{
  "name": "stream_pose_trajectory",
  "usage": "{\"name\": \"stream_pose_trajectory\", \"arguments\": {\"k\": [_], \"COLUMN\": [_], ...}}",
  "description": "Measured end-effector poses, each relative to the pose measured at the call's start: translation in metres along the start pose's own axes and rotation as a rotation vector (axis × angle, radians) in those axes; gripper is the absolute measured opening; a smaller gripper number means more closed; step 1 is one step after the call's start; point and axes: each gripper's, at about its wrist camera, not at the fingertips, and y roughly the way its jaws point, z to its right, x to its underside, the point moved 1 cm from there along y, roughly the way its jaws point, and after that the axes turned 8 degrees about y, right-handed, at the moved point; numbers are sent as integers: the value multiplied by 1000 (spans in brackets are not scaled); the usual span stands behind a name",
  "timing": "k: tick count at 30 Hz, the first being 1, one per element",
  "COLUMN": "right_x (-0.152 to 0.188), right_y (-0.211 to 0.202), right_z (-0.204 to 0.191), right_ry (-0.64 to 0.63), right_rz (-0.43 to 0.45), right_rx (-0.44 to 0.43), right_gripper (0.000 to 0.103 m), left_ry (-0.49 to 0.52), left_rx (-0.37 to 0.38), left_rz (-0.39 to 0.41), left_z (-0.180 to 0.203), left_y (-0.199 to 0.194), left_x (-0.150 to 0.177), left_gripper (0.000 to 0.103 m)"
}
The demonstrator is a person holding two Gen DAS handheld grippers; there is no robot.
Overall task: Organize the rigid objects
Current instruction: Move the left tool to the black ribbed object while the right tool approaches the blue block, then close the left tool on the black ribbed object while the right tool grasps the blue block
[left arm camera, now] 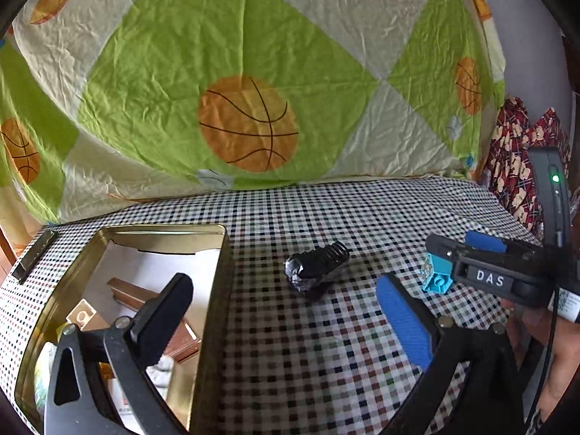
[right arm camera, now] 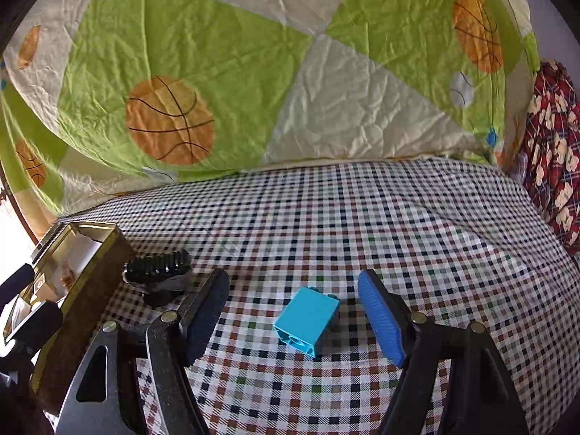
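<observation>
Right wrist view shows the blue block [right arm camera: 307,322] lying on its side on the checked cloth [right arm camera: 398,224] of the bench, between the right gripper [right arm camera: 294,317]'s fingers [right arm camera: 381,320], which stand apart on either side of it without touching it. To its left a black ribbed piece [right arm camera: 157,272] rests on the cloth just beside the gold tin [left arm camera: 214,290]. From the left wrist view, the left gripper [left arm camera: 286,322] is spread wide and empty, one finger over the tin, the other above bare cloth near the block.
</observation>
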Motion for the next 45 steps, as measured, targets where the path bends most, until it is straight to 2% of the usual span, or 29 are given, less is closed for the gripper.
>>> {"name": "stream_pose_trajectory", "arguments": {"k": [4, 9, 10, 11, 12, 15, 17, 25, 28, 30, 31, 34, 36, 37, 43, 44, 45], "right_x": [2, 5, 8, 9, 10, 10, 10, 9, 7, 7, 7, 8, 8, 8, 9, 8, 9], "right_y": [11, 29, 35, 40, 42, 39, 35, 32, 33, 34, 34, 34, 34, 34, 35, 35, 35], "right_z": [7, 0, 0, 0, 2, 2, 5, 15, 18, 19, 19, 17, 17, 16, 12, 12, 12], "right_ry": [23, -31, -44, -49, -47, -67, -65, -21, -9, 0, -1, -9, -13, -16, -41, -42, -43], "right_rz": [-35, -108, -127, -156, -173, -155, -142, -139, -137, -143, -143, -144, -144, -144, -145, -145, -144], "right_rx": [-10, -7, 9, 16, 6, 17, 20, -2, -7, -13, -13, -12, -10, -10, 5, 6, 6], "right_gripper": [75, 75, 71, 54, 48, 45, 34, 34, 34, 34, 34, 34, 34, 34, 34, 34, 34], "left_ry": [32, 40, 35, 31, 32, 46, 47, 76, 75, 65, 65, 64, 73, 80, 101, 103, 103], "left_rx": [-36, -46, -37, -25, -17, 0, 20, 83, 129, 138, 136, 149, 152, 158, 155, 147, 141], "left_rz": [-40, -71, -73, -77, -81, -94, -112, -170, -197, -206, -210, -218, -222, -224, -224, -224, -226], "left_z": [14, 20, 20, 20, 21, 27, 31, 45, 46, 44, 43, 43, 45, 46, 50, 50, 50], "left_y": [27, 48, 50, 53, 56, 67, 74, 95, 100, 102, 103, 104, 104, 105, 105, 106, 107], "left_x": [-5, -5, -4, -4, -3, -4, -4, -9, -7, -7, -6, -6, -6, -6, -7, -7, -8], "left_gripper": [102, 102, 102, 102, 102, 102, 102, 102, 91, 76, 74, 58, 35, 30, 30, 34, 42]}}
